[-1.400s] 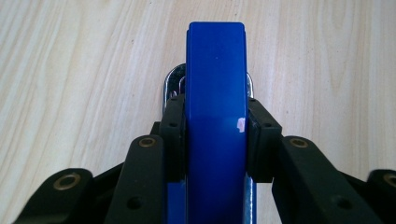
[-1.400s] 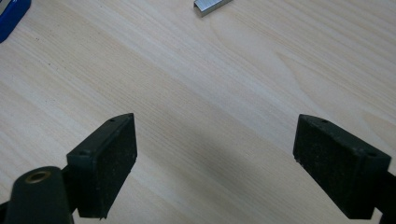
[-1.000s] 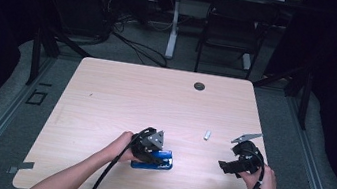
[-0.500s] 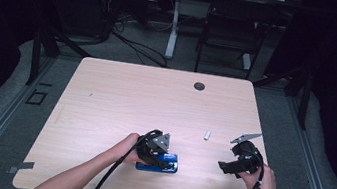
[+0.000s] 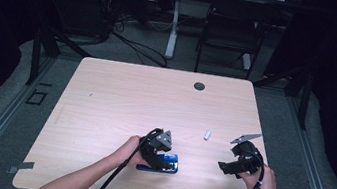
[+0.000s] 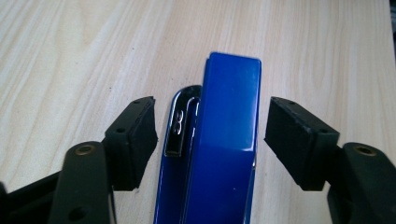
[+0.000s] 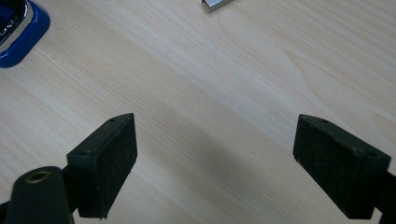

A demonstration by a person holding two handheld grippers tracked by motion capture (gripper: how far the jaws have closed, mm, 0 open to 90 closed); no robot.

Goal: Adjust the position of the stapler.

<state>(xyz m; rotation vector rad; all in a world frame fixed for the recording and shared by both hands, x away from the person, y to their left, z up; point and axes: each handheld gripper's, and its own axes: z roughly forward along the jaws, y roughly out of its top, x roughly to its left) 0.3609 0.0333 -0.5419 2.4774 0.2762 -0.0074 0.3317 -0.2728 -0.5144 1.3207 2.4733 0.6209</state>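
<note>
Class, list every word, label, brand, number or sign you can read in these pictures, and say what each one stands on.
None can be read.
The blue stapler has a small embossed mark on its chrome strip, too blurred to read.
The small silver piece and the table carry no visible text.

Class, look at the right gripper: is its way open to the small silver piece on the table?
Probably yes: the right gripper is open, and only bare table lies between it and the small silver piece.
</note>
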